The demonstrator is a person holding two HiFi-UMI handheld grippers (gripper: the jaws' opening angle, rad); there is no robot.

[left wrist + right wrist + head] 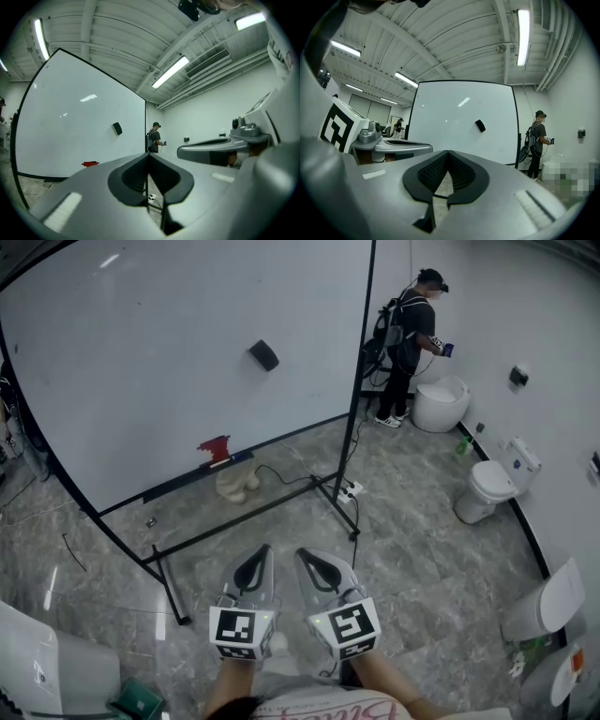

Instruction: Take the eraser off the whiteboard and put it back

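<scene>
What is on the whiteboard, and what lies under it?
On the whiteboard, a dark eraser sits high up and a red item at its lower edge. Beneath, on the floor, lies a cream-coloured lump. Whatever stands behind the board is hidden.

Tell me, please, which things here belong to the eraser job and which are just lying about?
Job in hand: eraser, stuck on the whiteboard; left gripper and right gripper, both shut and empty.
Lying about: red item at the whiteboard's lower edge; power strip; toilet.
</scene>
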